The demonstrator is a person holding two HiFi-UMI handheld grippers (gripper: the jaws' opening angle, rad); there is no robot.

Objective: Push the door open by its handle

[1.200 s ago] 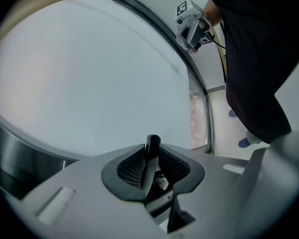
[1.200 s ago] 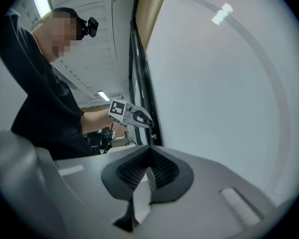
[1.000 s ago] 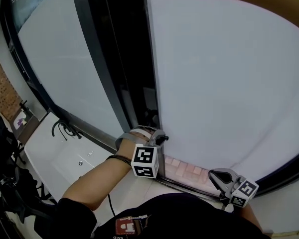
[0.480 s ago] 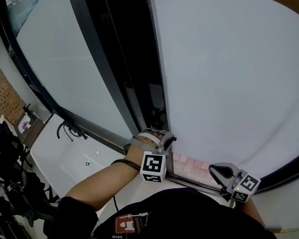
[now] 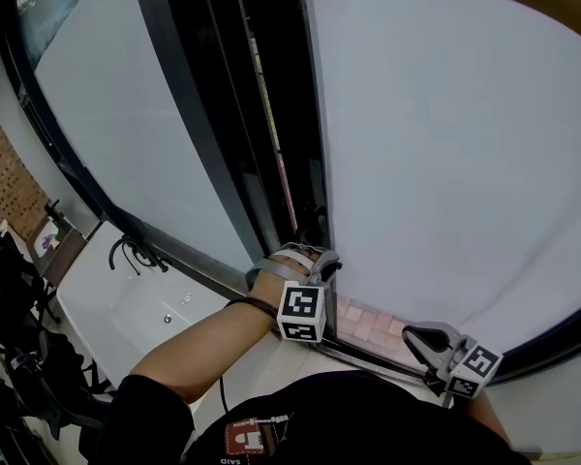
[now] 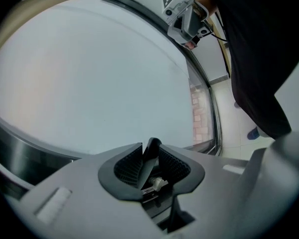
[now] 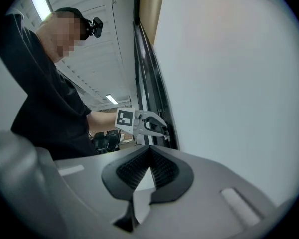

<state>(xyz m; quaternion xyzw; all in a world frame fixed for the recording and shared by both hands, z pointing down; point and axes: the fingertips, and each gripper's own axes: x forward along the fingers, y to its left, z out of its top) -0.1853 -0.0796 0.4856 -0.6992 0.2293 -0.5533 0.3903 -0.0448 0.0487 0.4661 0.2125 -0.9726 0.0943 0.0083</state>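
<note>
While its jaws are opening, left hand-held gripper [image 5: 313, 260] clasps the dark handle [image 6: 150, 152] at the white door [image 5: 445, 163] edge, right hand-held gripper [image 5: 415, 337] clenched empty, low beside door

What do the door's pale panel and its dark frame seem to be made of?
Door panel: probably frosted glass, possibly matte white sheet; even, milky, no sharp reflections.
Door frame: dark metal, likely painted or anodised; slim straight edges with a faint sheen.
</note>
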